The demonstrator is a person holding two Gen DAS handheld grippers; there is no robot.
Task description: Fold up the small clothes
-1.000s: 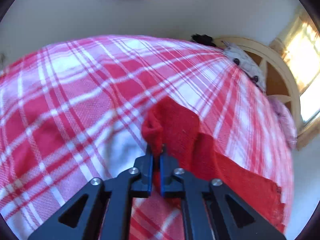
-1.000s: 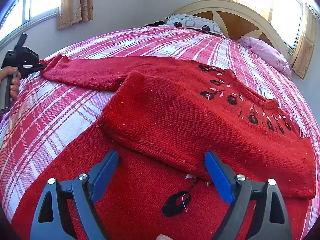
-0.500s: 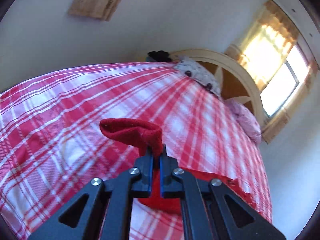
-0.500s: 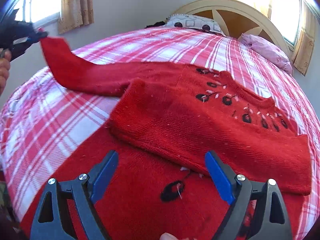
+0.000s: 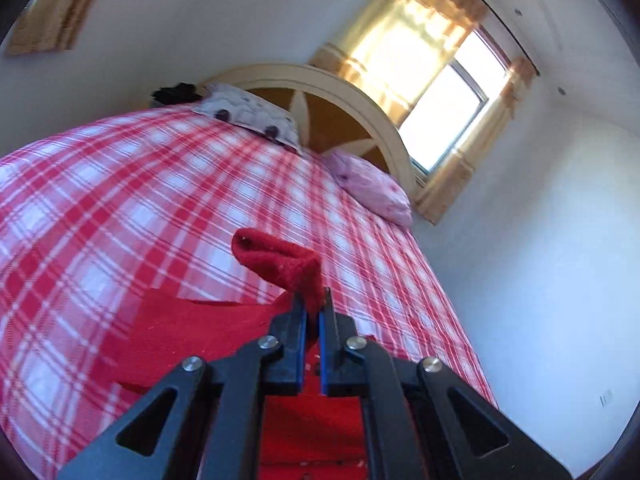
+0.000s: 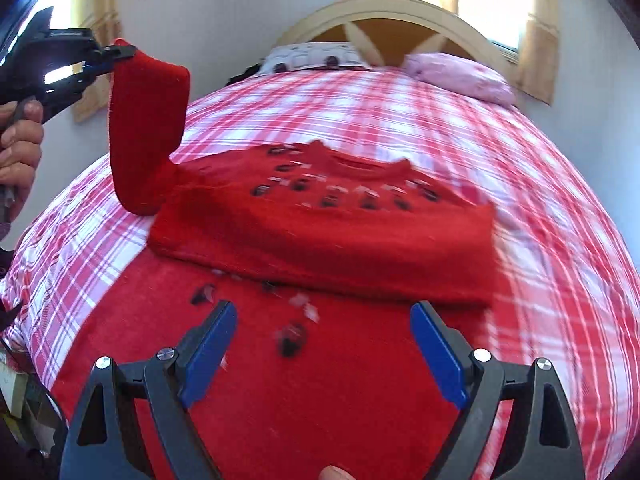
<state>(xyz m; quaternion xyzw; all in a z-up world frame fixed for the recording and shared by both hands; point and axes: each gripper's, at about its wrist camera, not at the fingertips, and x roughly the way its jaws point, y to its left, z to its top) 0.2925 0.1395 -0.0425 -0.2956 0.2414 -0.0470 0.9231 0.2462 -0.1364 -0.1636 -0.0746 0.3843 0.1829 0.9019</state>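
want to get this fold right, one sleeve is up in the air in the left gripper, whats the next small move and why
Probably carry the sleeve across and lay it over the sweater body. The left gripper is shut on its cuff, lifted clear of the bed, while the other sleeve already lies folded across the chest. The right gripper hovers open, holding nothing.

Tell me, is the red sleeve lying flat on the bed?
No, the left gripper holds the sleeve up in the air, so it hangs above the bed.
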